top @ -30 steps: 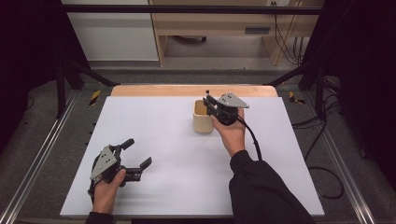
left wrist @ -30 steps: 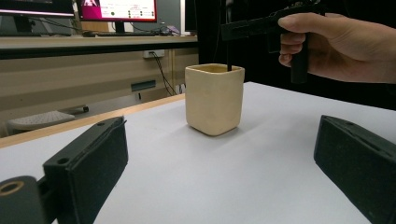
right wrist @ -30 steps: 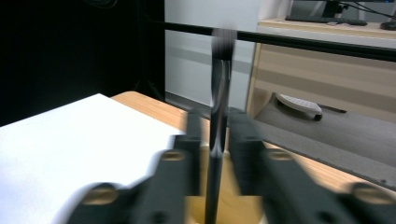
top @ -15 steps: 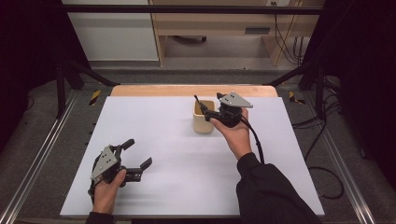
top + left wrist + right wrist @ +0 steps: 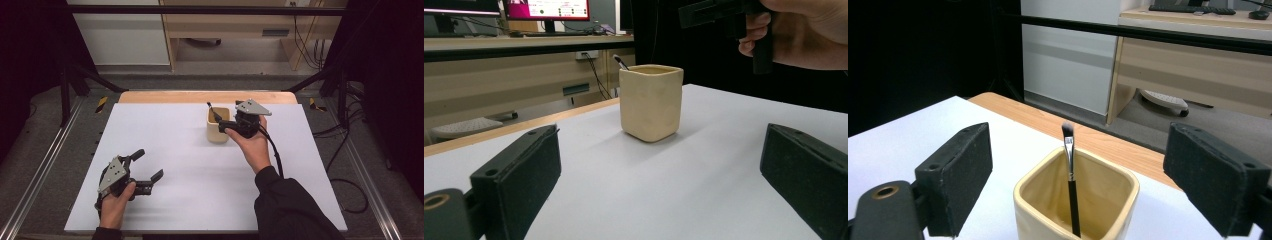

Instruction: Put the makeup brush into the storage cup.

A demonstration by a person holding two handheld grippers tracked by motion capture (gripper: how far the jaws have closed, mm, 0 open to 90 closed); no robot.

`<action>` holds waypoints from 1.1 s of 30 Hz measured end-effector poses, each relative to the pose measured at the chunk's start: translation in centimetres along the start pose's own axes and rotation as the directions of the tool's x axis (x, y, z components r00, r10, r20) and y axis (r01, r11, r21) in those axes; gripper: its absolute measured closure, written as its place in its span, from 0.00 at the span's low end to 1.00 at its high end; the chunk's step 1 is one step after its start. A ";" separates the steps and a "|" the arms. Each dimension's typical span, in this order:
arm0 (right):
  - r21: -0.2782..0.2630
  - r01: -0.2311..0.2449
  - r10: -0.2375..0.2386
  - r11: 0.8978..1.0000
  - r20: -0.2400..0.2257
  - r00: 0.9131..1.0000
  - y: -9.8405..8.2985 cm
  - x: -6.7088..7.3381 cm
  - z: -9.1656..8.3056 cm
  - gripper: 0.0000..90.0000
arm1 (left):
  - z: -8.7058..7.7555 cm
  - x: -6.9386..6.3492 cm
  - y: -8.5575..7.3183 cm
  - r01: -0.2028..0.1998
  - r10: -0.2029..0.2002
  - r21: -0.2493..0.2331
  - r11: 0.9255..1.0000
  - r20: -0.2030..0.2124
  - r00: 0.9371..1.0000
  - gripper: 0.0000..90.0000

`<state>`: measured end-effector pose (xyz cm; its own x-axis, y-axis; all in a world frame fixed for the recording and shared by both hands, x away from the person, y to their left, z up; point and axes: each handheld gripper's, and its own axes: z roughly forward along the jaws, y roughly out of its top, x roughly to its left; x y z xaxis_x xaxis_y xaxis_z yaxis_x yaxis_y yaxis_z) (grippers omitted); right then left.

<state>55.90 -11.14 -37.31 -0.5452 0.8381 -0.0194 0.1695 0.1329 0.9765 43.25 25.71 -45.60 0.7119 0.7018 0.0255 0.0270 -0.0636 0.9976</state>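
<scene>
A cream square cup (image 5: pixel 218 132) stands on the white table, right of centre toward the back. A thin black brush (image 5: pixel 212 110) leans in it, bristles up. My right gripper (image 5: pixel 223 121) hovers at the cup's right rim, and its jaws have just been opening. In the right gripper view the brush (image 5: pixel 1071 186) stands free in the cup (image 5: pixel 1108 200) between the wide pads (image 5: pixel 962 172), which touch nothing. My left gripper (image 5: pixel 148 165) rests open near the front left, aimed at the cup (image 5: pixel 651 102), with nothing between its pads (image 5: pixel 524 175).
The white table top (image 5: pixel 200 200) ends in a wooden strip (image 5: pixel 175 96) at the back. Black frame rails run along both sides. Behind the table stand a wooden desk and a white cabinet, with cables on the floor at the right.
The right gripper's jaws have spread and let go of the brush, which now leans in the cup. The right hand drew back slightly to the right. The left gripper has not moved.
</scene>
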 end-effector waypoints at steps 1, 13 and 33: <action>0.002 0.003 -0.003 1.000 0.002 1.000 0.0 0.0 -0.1 0.12 | 0.0 0.0 0.0 0.000 0.000 0.004 1.000 -0.002 1.000 0.03; 0.009 0.016 -0.016 1.000 0.002 1.000 -0.1 -0.3 -1.1 0.09 | 0.1 0.0 0.0 -0.009 0.009 0.010 1.000 0.003 1.000 0.03; -0.009 -0.004 0.003 1.000 -0.030 1.000 -0.6 0.2 -2.5 0.07 | 0.0 -0.1 0.0 -0.015 0.015 0.014 1.000 0.006 1.000 0.03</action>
<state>53.62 -12.39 -37.38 -0.5694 0.8220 -0.0096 0.1641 0.1250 0.9785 43.19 25.62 -45.59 0.7165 0.6964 0.0400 0.0260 -0.0839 0.9961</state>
